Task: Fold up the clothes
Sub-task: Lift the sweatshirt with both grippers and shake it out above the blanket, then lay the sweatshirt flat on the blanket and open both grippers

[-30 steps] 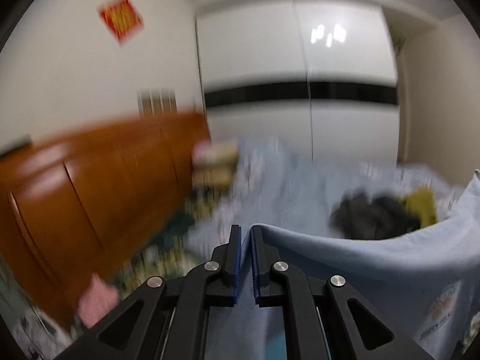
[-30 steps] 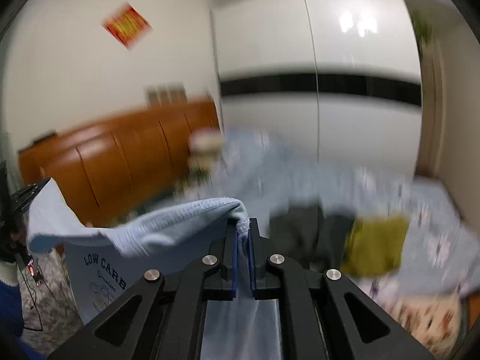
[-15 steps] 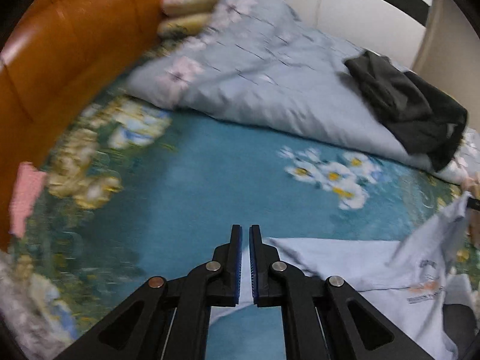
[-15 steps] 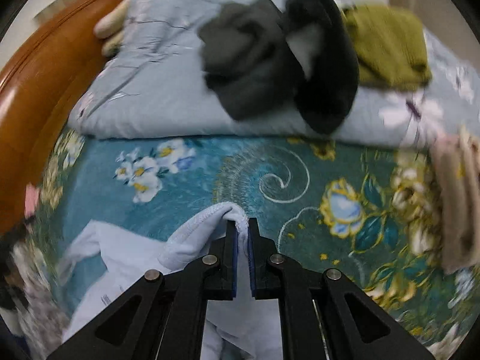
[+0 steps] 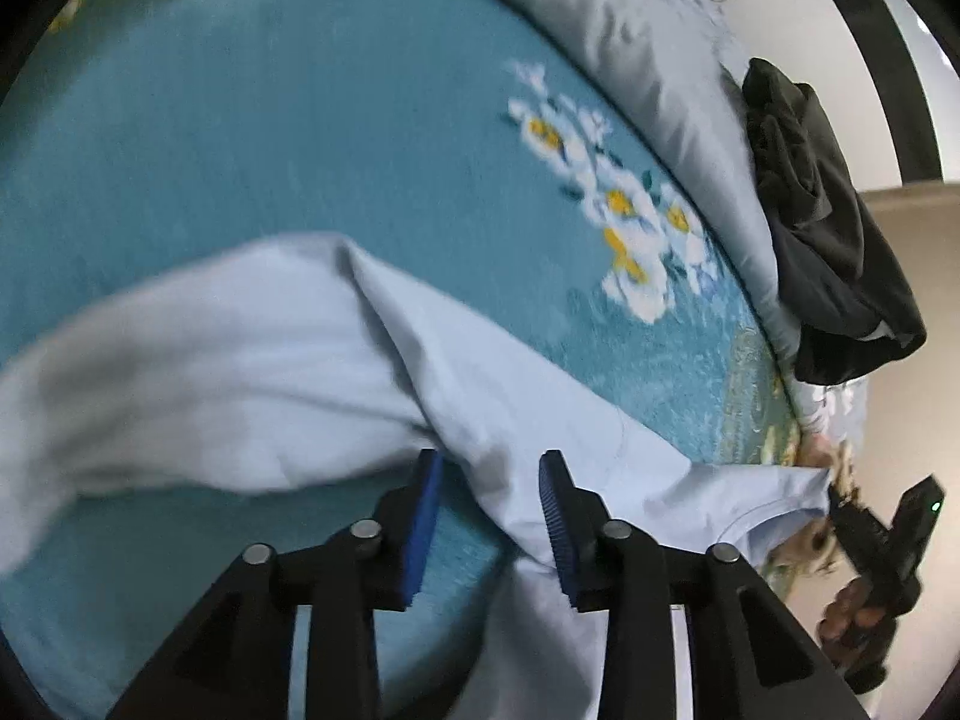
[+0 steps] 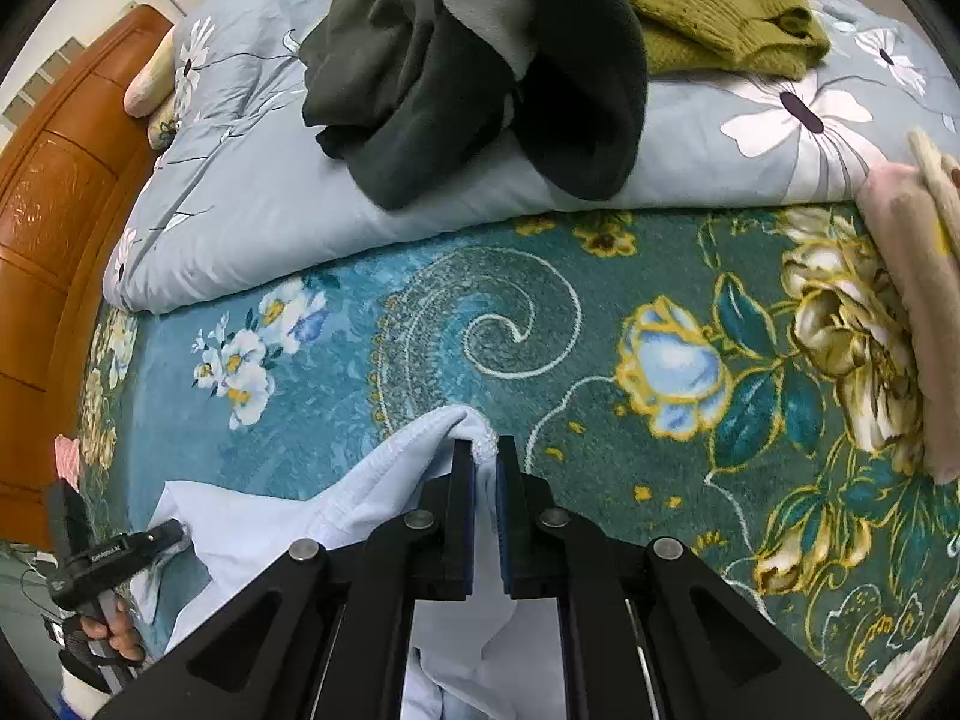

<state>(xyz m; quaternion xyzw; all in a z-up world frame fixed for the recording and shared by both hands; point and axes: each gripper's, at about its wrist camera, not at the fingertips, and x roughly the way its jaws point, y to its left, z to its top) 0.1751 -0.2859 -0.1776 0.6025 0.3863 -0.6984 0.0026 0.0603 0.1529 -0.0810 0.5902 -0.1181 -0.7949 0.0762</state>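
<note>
Ahead of your left tool point(image 5: 489, 510), the shirt point(image 5: 252, 360) now lies spread on the teal blanket point(image 5: 252, 120) of the bed; a second ago it hung in the air between both tools. Your left tool's jaws are opening: cloth still runs between the pads, but they no longer press on it. Your right tool point(image 6: 485, 456) remains clamped shut on a hemmed edge of the shirt point(image 6: 420, 450), low over the blanket point(image 6: 600, 480). Beyond the right tool, a dark garment point(image 6: 480, 72) and an olive sweater point(image 6: 708, 6) rest on the quilt point(image 6: 252, 210), well apart from the shirt. Judged from this, lay-down is nearly complete. Release the right edge next, then flatten the shirt before the first fold.
</note>
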